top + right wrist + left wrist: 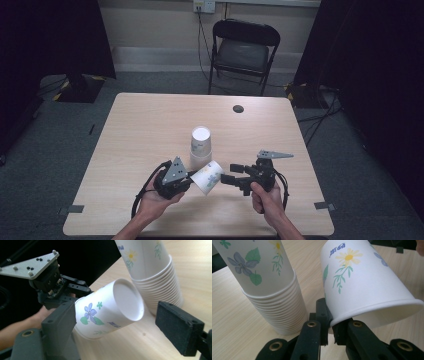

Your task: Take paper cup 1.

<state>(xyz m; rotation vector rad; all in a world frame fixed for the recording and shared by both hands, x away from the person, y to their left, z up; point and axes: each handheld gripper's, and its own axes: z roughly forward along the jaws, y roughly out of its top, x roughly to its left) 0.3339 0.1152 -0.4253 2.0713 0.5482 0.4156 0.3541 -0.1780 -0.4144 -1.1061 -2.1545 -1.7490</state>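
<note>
Left hand-held gripper [189, 176], lower centre of the high view: jaws pinched on the rim of a single paper cup [207, 177], held on its side, base pointing right. Right hand-held gripper [226, 173] jaws spread wide either side of that base; contact apparently none, hard to confirm. Stack of cups [200, 146] upside down on the table [150, 120], just behind.

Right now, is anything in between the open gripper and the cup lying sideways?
Nothing visible is. The right gripper is open, and the single cup, pinched at its rim by the left gripper, points its base straight into the gap. The cup stack stands behind, off to the side.
</note>
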